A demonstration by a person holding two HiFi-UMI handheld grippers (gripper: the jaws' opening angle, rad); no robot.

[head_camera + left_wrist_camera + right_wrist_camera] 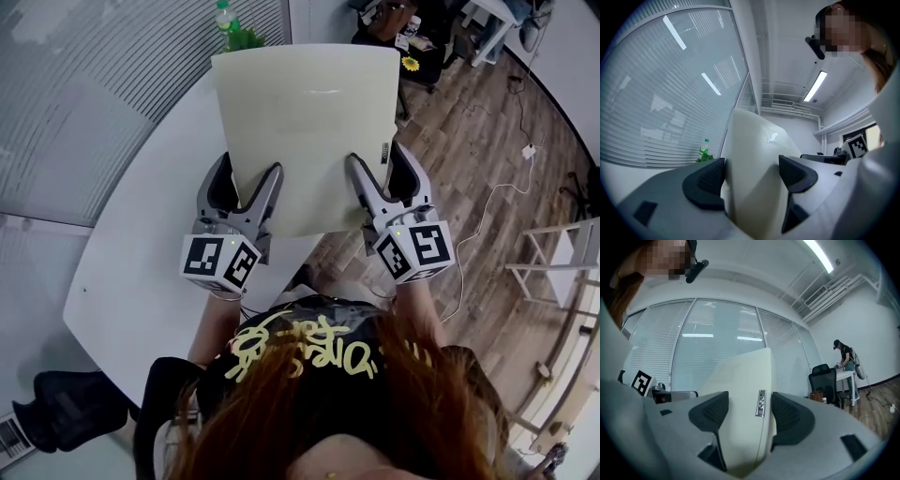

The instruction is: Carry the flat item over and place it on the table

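Hanging in the air between both grippers, the flat item (305, 131) is a cream-coloured panel. Its far part lies over the white table (141, 244) and its near edge reaches past the table's rim, above the wooden floor (469, 141). The left gripper (246, 183) clamps the panel's near-left corner, with the dark pads pressed on either face. The right gripper (384, 173) does the same at the near-right corner, its jaws closed on the edge just beside a small metal tab (761, 403). At the table's far end a green-capped bottle (223, 14) stands by some green leaves (246, 39). A black chair (66, 408) sits at the lower left. Across the room, a person (844, 355) stands at another desk.
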